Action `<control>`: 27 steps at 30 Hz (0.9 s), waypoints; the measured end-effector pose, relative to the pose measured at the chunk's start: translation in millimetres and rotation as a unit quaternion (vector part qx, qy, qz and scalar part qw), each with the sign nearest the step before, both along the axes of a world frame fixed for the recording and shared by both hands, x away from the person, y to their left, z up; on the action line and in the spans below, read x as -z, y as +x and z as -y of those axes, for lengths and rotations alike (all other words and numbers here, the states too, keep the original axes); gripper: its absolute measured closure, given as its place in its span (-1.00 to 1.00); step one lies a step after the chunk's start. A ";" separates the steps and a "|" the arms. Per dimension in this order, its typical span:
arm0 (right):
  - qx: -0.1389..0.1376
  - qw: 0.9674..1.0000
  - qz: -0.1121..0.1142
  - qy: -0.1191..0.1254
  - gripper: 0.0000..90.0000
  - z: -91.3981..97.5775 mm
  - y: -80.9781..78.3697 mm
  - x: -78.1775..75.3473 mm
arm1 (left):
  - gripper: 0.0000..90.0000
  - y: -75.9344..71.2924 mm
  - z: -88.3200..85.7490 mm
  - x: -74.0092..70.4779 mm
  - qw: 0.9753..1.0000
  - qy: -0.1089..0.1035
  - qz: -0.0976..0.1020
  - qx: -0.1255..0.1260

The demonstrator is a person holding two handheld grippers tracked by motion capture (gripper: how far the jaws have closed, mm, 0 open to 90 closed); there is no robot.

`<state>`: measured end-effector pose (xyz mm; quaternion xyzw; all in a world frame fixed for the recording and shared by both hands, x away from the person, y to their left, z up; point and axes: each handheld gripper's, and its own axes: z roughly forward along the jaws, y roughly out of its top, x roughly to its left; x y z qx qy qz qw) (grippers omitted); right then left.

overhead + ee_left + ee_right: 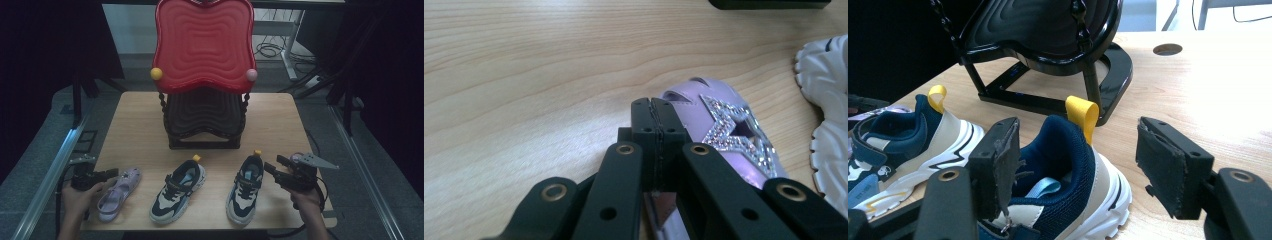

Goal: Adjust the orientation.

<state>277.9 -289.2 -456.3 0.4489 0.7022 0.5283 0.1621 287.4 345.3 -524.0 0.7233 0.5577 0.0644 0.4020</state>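
The left gripper lies level, its jaws closed together. The right gripper lies level, jaws wide apart, gripped by the right hand.

The sandal is lilac with a glittering silver star. Both sneakers are navy, cream and white, black-lined, with yellow heel loops. The rack has a rippled red top shelf, a black lower one, a yellow knob and a pink one. The table is pale wood grain. Both grippers are black.
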 end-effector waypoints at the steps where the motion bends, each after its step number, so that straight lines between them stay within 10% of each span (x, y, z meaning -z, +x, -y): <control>1: 0.001 1.000 0.000 -0.001 -0.23 -0.2 0.2 0.6 | 0.98 0.7 0.4 -0.3 1.000 0.002 0.001 0.002; 14: 0.001 1.000 0.000 -0.004 -0.23 -1.9 -1.3 1.4 | 0.75 -19.1 1.7 -29.7 0.997 0.010 0.073 -0.008; 20: 0.001 1.000 0.002 -0.002 -0.23 -1.5 -3.2 0.7 | 0.18 -27.8 15.4 -47.6 0.995 0.037 0.097 -0.005; 27: 0.002 1.000 -0.001 -0.003 -0.23 -0.1 -2.8 1.8 | -0.05 -31.7 25.2 -54.9 0.994 0.042 0.103 0.001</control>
